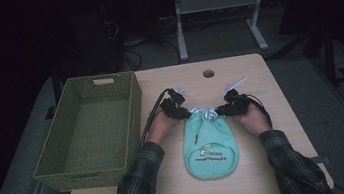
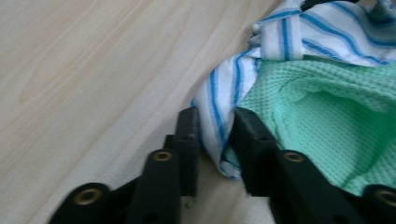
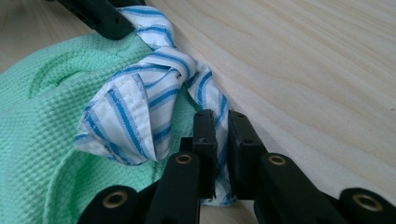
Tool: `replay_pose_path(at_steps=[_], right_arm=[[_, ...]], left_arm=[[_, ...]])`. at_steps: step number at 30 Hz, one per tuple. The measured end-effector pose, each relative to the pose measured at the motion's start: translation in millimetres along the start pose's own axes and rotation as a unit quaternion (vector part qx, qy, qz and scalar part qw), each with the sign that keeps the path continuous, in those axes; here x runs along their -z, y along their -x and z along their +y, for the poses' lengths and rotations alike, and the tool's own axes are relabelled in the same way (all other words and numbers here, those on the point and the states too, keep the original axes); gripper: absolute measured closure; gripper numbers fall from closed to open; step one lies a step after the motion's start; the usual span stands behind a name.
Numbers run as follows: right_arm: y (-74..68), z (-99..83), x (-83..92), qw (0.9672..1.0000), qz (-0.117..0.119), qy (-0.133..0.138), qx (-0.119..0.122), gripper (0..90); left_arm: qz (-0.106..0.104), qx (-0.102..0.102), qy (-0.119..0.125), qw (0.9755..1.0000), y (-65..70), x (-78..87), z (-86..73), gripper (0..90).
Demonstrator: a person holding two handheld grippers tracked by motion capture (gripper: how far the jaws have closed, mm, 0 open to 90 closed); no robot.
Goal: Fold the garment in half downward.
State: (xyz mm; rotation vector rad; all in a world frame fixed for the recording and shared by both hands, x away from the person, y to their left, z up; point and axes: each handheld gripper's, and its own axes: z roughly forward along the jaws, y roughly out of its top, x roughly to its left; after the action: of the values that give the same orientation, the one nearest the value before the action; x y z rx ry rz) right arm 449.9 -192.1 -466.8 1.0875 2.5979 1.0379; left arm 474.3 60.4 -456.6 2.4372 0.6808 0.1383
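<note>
A mint-green waffle-knit bib (image 1: pixel 209 145) with a small printed logo lies flat on the wooden table (image 1: pixel 258 80). Its white-and-blue striped ties (image 1: pixel 203 113) bunch at its far end. My left gripper (image 1: pixel 182 110) comes in from the left and pinches a striped tie (image 2: pixel 224 93) beside the green cloth (image 2: pixel 317 107); the jaws (image 2: pixel 215 135) press on the fabric. My right gripper (image 1: pixel 224 109) comes in from the right, its jaws (image 3: pixel 222 135) shut on the other striped tie (image 3: pixel 135 107), which has a knot-like fold. The left gripper's jaw (image 3: pixel 100 16) shows beyond it.
A green woven basket (image 1: pixel 132 117) stands empty on the left part of the table, close to my left forearm. A round cable hole (image 1: pixel 208 73) sits near the table's far edge. Beyond the table are a dark floor and a desk frame (image 1: pixel 180 30).
</note>
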Motion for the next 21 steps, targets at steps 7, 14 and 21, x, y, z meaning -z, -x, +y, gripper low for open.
replay_pose_path(at_steps=[7, 14, 21], right_arm=[[-1.7, -2.7, 0.5, 0.9999, -0.006, 0.009, 0.005, 85.5], [3.3, -8.2, 5.7, 0.9996, 0.004, 0.023, -0.018, 86.2], [0.9, -0.8, 18.7, 0.9995, -0.003, 0.033, 0.000, 86.3]], left_arm=[[-0.012, 0.026, 0.002, 0.9996, -0.4, 0.2, -0.5, 85.5], [0.021, 0.004, -0.016, 0.9996, 6.3, 2.3, 2.9, 86.4], [0.033, 0.002, 0.004, 0.9995, 9.3, 14.6, 7.0, 86.6]])
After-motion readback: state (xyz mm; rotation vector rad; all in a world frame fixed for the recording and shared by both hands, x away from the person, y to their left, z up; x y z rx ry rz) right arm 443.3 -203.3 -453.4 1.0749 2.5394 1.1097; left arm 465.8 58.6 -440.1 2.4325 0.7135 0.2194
